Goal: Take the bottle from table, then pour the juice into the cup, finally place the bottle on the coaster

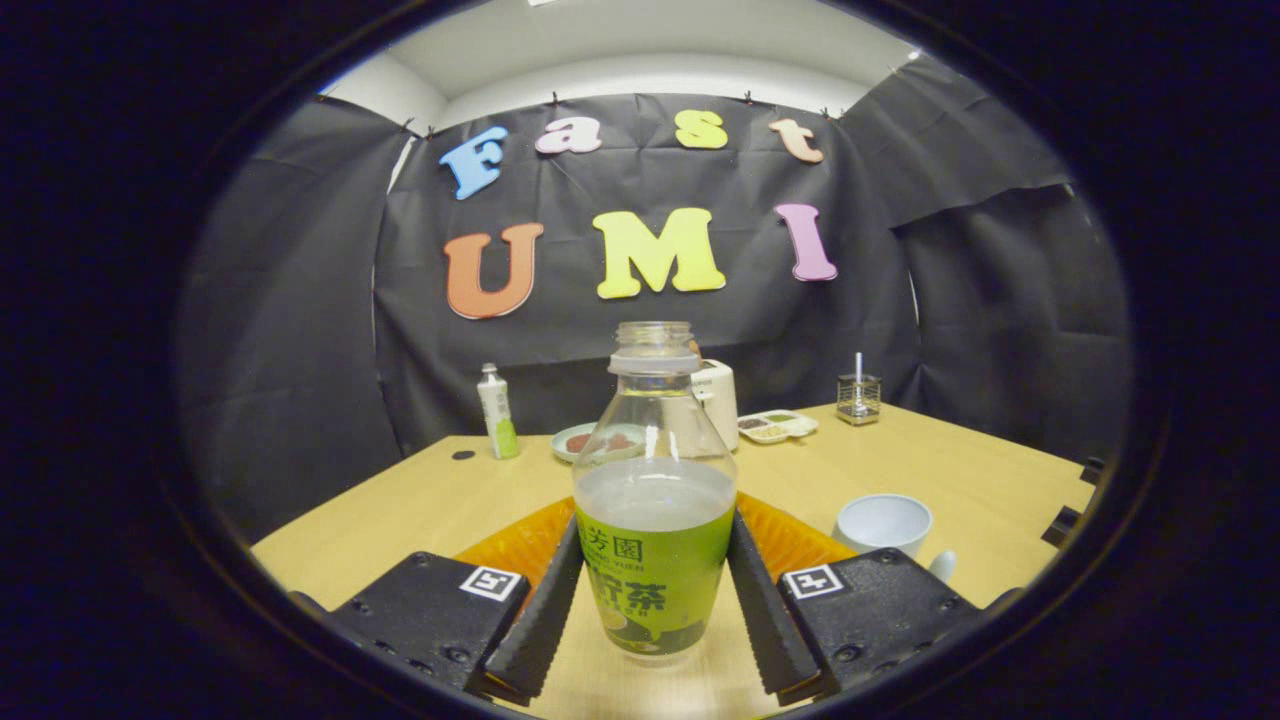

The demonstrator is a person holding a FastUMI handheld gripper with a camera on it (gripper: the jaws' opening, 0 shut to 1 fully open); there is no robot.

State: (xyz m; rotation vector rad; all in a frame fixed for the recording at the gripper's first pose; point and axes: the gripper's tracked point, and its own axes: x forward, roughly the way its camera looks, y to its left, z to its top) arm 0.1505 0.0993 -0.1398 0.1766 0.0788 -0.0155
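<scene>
Bottle [655, 500] is sitting right between the two fingers [535, 610] of the gripper [655, 610], standing upright with its cap off. Both pads look pressed against the green label on either side, so I'd call it held, around the lower body.

Handling-wise: it's clear thin plastic, roughly two thirds full of pale juice, so probably got some weight to it, and the walls will likely give if squeezed hard. The label should grip better than bare plastic. With the neck open, any quick tilt could slosh juice out early, so keep it level until it's over the cup.

Cup [884, 525] is white, just to the right of the bottle and a bit beyond it, near that side of the table [420, 500]. Something orange and ribbed, I'm guessing the coaster [520, 545], lies directly behind the bottle, peeking out on both sides.

Room looks fine: open tabletop between bottle and cup. The plate [598, 442], tray [777, 426] and small tube [497, 411] are well beyond the bottle.
</scene>
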